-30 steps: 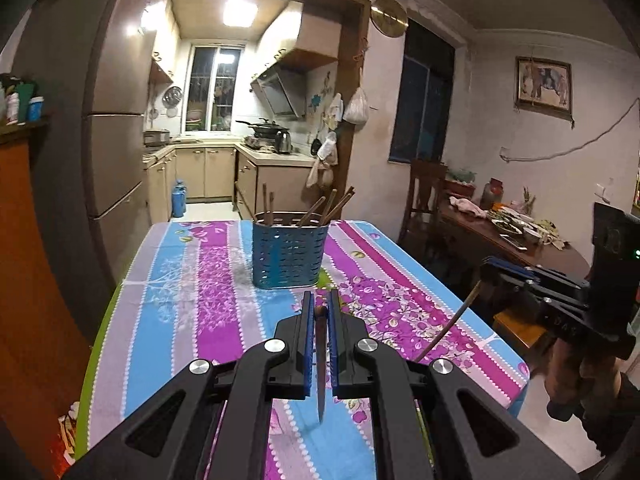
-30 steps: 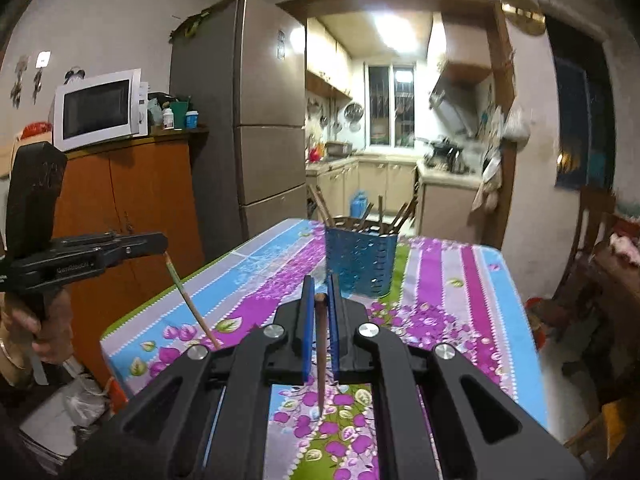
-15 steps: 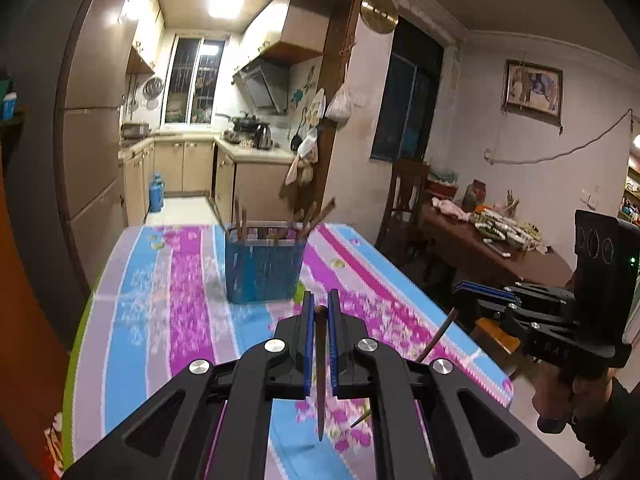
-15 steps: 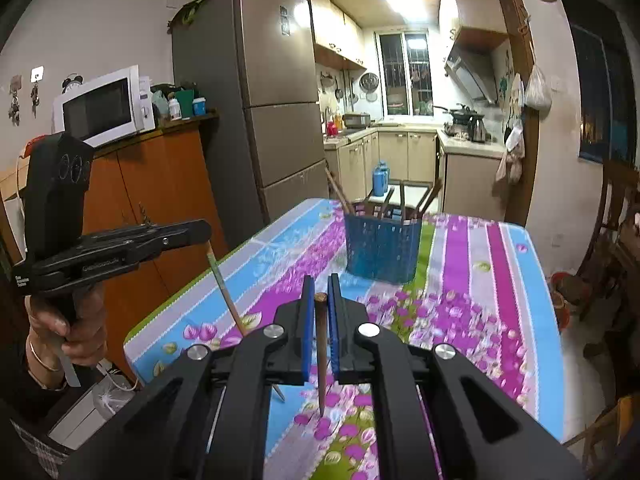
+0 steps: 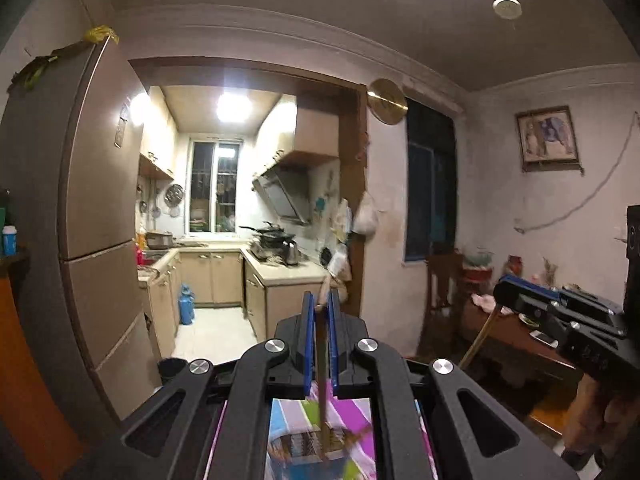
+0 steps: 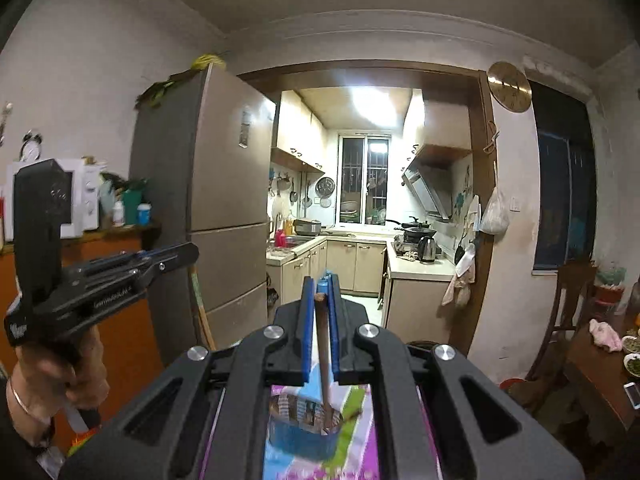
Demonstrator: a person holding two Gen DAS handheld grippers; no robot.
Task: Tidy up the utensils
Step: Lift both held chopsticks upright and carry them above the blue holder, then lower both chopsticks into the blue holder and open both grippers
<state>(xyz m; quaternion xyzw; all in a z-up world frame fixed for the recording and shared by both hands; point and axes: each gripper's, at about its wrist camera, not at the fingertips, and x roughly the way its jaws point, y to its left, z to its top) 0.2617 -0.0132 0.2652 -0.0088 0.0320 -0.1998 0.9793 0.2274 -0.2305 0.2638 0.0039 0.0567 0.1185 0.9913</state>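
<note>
Left gripper (image 5: 319,312): blue pads nearly together, pinching a brown chopstick (image 5: 322,380) that hangs down between them, lower end reaching into the blue slotted basket (image 5: 304,454) on the striped tablecloth (image 5: 352,408). Right gripper (image 6: 320,300): same narrow gap, clamped on a second chopstick (image 6: 325,372), slightly tilted, tip inside the basket (image 6: 304,436) among other sticks. Basket blurred in both views; its place relative to the table edges cannot be told. Behind: fridge (image 6: 228,200), kitchen doorway.
</note>
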